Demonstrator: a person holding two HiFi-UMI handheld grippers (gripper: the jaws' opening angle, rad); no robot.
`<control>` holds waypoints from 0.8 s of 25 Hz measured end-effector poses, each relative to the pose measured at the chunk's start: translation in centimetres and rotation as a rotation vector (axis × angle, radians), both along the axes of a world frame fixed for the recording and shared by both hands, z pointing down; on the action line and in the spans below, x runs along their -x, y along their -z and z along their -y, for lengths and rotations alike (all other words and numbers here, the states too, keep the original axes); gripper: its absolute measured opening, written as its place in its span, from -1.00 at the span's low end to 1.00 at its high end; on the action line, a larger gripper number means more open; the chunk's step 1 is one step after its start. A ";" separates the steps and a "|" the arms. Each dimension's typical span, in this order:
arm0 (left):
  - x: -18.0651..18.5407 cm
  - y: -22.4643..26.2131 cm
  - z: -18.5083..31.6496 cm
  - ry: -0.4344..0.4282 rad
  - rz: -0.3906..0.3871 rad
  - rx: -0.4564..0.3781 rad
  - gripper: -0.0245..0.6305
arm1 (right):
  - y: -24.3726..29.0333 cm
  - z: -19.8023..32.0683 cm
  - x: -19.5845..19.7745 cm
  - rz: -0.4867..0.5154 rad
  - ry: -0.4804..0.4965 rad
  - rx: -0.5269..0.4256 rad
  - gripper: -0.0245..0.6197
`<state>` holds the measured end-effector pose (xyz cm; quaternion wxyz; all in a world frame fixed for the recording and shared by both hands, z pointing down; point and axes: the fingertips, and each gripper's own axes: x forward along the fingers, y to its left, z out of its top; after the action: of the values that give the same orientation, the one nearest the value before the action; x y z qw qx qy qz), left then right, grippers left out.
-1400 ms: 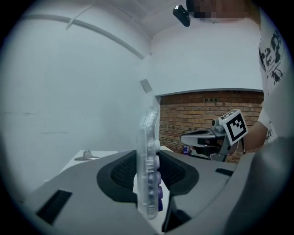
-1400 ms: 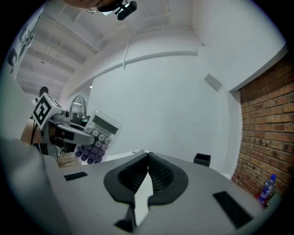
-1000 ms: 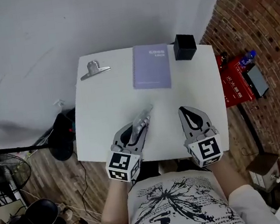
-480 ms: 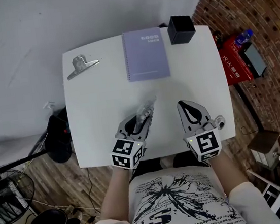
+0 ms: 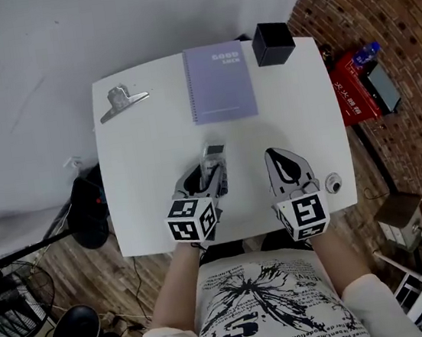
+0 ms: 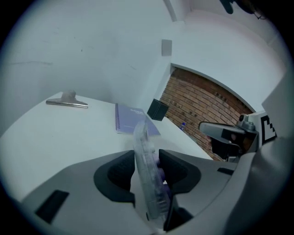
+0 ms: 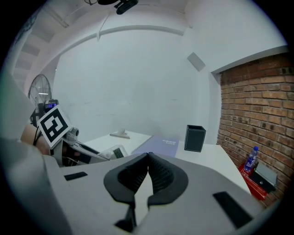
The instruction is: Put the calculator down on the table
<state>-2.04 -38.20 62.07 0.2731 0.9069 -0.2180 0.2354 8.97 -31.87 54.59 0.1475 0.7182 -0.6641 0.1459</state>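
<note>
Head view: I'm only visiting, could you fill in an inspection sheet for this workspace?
Surface: white table, mostly bare.
Job's things: clear plastic calculator, standing on edge between the left claw's jaws.
Clutter: purple spiral notebook, black square pen holder, silver metal clip, all along the far side.
Grippers: left claw opening round the calculator; right claw shut, empty.
Cables: thin dark cable on the floor, left.
Surroundings: white wall, brick wall, wooden floor, red box.

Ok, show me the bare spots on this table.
Free: left side, from binder clip down to near edge; right side, between pen holder and right gripper. Crowded: far edge by the notebook, near middle around the calculator.
</note>
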 end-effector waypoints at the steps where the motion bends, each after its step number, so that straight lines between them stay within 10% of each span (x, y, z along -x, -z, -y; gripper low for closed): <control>1: 0.1 -0.2 0.2 0.008 0.009 0.010 -0.39 | 0.2 0.2 0.1 -0.001 0.002 -0.004 -0.88; 20: 3.3 -3.1 1.8 -0.019 0.149 -0.005 -0.26 | -0.4 2.8 1.9 -0.004 0.039 0.007 -0.88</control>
<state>-5.30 -39.97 65.13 0.2516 0.8896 -0.2296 0.3043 7.08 -34.64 55.02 0.1542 0.7047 -0.6773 0.1442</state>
